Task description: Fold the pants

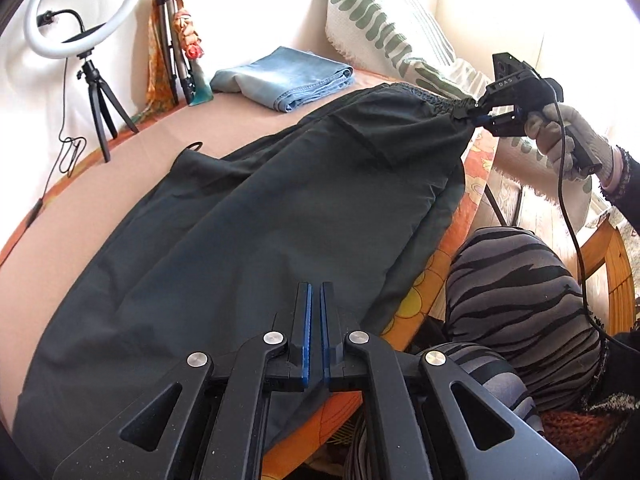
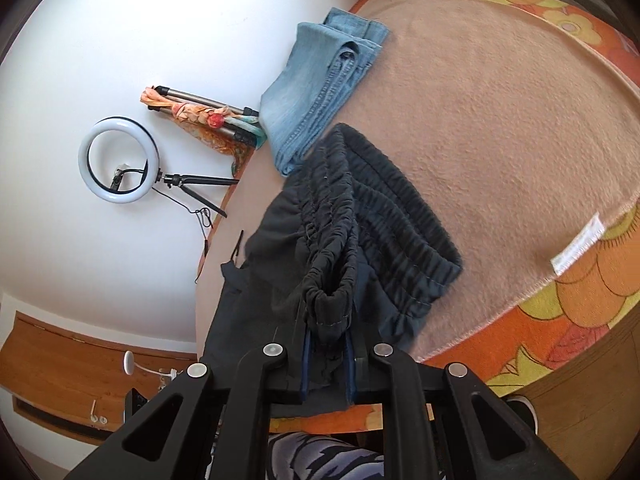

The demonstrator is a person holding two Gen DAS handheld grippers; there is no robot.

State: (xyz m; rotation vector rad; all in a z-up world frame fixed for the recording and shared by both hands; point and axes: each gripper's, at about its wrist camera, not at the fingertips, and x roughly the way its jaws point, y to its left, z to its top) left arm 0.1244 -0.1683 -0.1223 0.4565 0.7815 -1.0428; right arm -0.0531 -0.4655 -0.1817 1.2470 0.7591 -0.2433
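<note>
Pinching the gathered waistband (image 2: 332, 304), the right gripper (image 1: 478, 114) lifts the black pants (image 1: 248, 216) off the blanket's (image 1: 120, 184) near edge, likely to align them; the left gripper (image 1: 315, 320), nearly closed, holds nothing.

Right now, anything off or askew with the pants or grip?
One thing: the right gripper pinches the black pants at a waistband corner, so the elastic bunches. The left gripper is shut above the fabric, apparently holding none. Folded jeans look tidy.
</note>
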